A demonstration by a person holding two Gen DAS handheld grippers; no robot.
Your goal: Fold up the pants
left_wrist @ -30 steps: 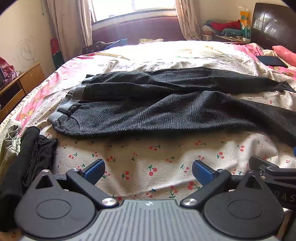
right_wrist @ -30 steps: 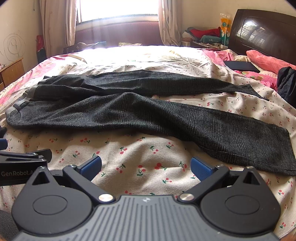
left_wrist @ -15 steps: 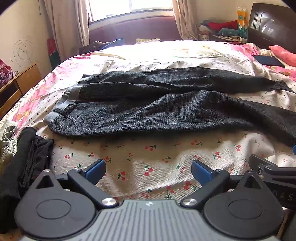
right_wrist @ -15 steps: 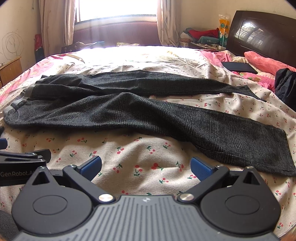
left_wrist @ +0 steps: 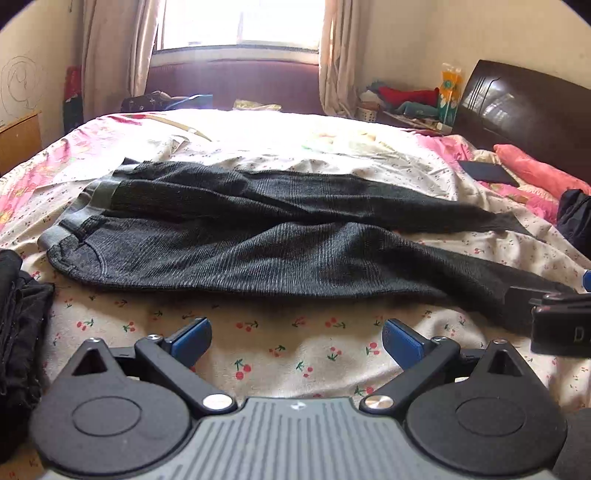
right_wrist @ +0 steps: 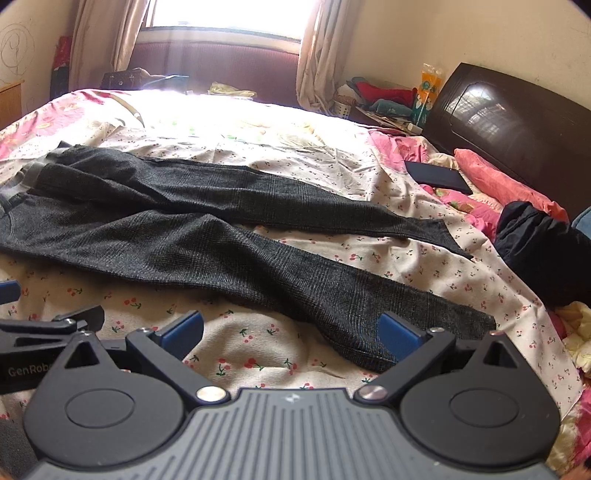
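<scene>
Holding our left gripper (left_wrist: 297, 339) and right gripper (right_wrist: 290, 328) wide apart, we face pants (left_wrist: 258, 240) spread at twelve o'clock; only the right view reads "GenRobo" at nine o'clock.

"What sort of room is this?"

"A bedroom in someone's home. That big bed (right_wrist: 258, 347) under a cherry-print sheet fills nearly all of it, with a dark wooden headboard (right_wrist: 517, 122) at one end and a pink pillow (right_wrist: 495, 173) against it."

"Lived in?"

"Very. Curtains (left_wrist: 110, 55) hang beside a sunlit window (left_wrist: 240, 22), folded clothes (right_wrist: 380, 96) pile up in the corner, someone has scribbled on the wall (left_wrist: 18, 81), and a wooden cabinet (left_wrist: 18, 136) stands by the bed."
</scene>
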